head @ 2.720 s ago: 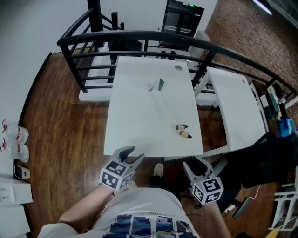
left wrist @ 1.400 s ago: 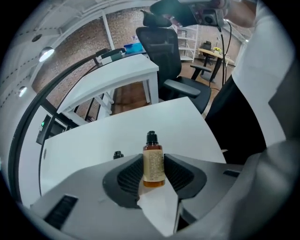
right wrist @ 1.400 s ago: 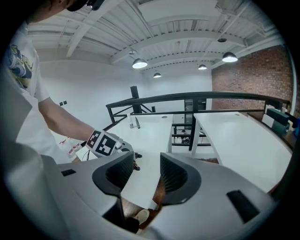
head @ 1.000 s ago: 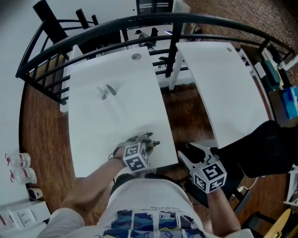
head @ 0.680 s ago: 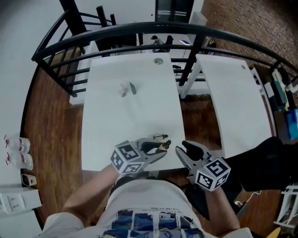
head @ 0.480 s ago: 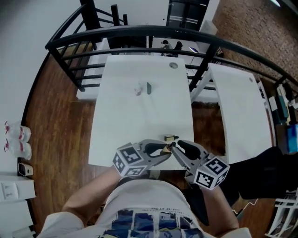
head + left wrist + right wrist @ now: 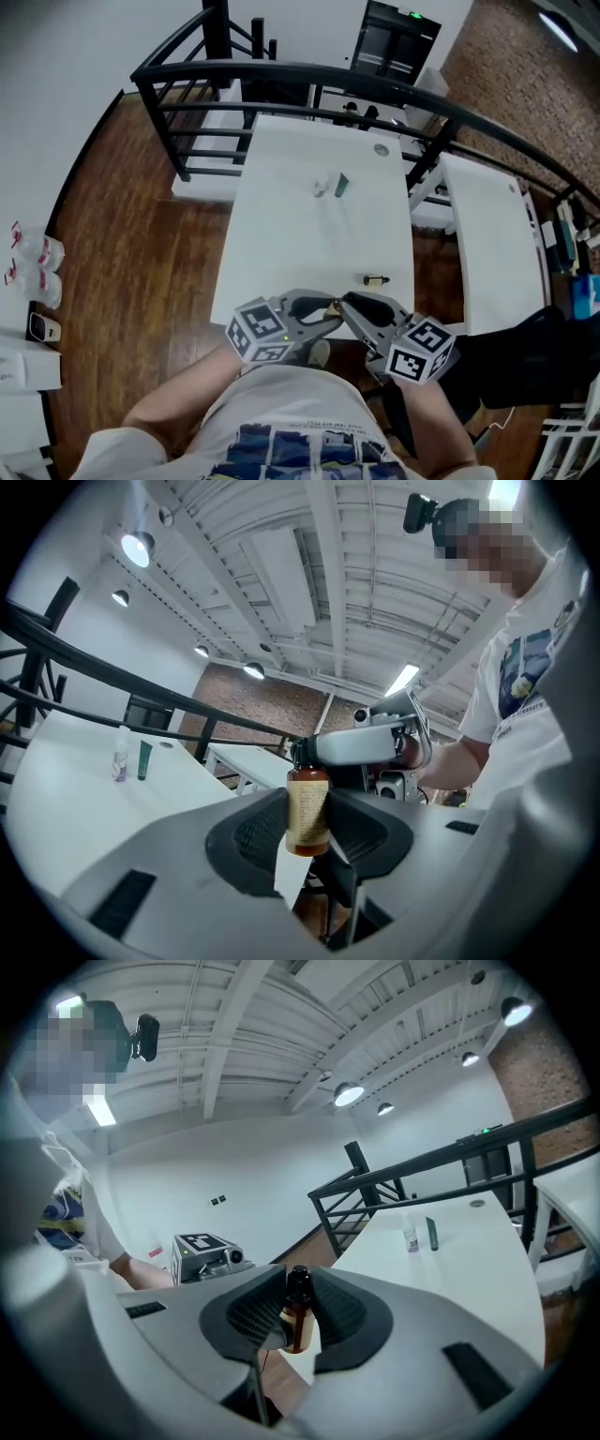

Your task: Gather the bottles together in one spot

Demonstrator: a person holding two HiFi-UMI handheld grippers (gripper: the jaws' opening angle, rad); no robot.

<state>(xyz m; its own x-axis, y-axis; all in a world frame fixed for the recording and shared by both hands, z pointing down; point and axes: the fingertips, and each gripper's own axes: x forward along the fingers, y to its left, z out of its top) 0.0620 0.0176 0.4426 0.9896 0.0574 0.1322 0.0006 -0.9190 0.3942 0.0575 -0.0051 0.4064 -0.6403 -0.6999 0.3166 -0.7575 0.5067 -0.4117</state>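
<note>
Above the near edge of the counter [image 7: 281, 244], the left tongs [image 7: 307, 829] clamp the amber bottle [image 7: 307, 803] by its body; the right tongs [image 7: 298, 1309], just closing, pinch its cap. It is probably light, rigid, slick glass, so grip it mid-body. There are four bottles: this one, a dark bottle [image 7: 376, 279] lying by the counter's right edge, and a clear bottle [image 7: 321, 186] and green tube [image 7: 342, 184] upright at its far end.

Amber bottle [image 7: 307, 810] (black cap) held aloft; small bottle [image 7: 376, 279] lying.

Head view steeply down, gripper views face each other — sharing bottle [image 7: 307, 810], table [image 7: 281, 244]
</note>
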